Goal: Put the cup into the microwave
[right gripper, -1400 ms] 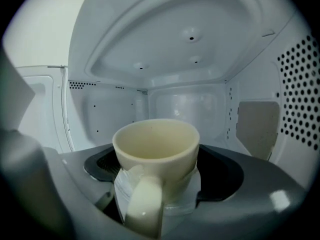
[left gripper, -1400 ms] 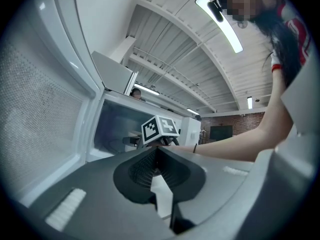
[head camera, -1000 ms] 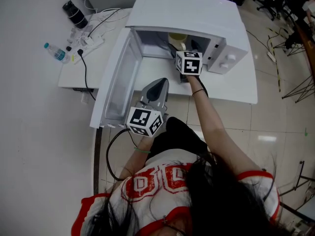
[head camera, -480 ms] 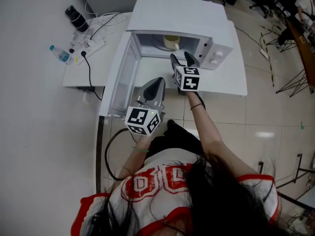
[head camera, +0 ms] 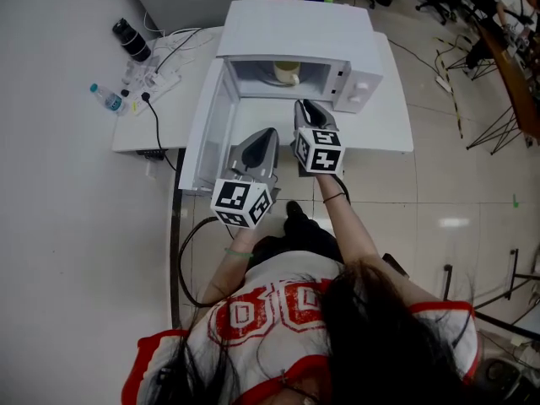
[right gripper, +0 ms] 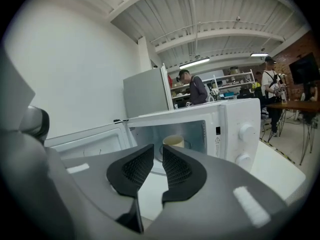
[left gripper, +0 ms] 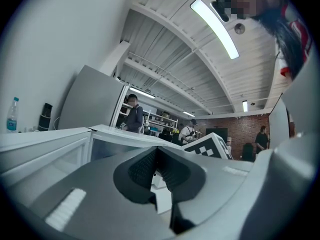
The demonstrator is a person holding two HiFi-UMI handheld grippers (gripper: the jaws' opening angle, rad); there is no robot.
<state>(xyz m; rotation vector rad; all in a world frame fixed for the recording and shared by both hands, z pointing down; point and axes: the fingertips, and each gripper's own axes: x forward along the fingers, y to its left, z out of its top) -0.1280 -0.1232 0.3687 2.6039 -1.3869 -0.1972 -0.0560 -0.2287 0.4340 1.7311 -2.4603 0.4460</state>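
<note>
A pale yellow cup (head camera: 285,72) (right gripper: 173,141) stands upright inside the white microwave (head camera: 295,28), whose door (head camera: 207,125) hangs wide open to the left. My right gripper (head camera: 305,108) (right gripper: 158,149) hovers in front of the oven's mouth, well apart from the cup. Its jaws are closing, a narrow gap is left between the pads, and nothing is between them. My left gripper (head camera: 266,135) (left gripper: 156,151) is held beside the open door, its tips touching, shut on nothing.
The microwave sits on a white table (head camera: 392,129). At the table's left end lie a water bottle (head camera: 105,97), a black tumbler (head camera: 133,40) and a power strip with cables (head camera: 159,78). A black cable (head camera: 187,264) loops on the floor. People stand far behind.
My right gripper has pulled back out of the microwave toward the person and its jaws have narrowed from wide open. The cup stays inside. The left gripper has risen a little.
</note>
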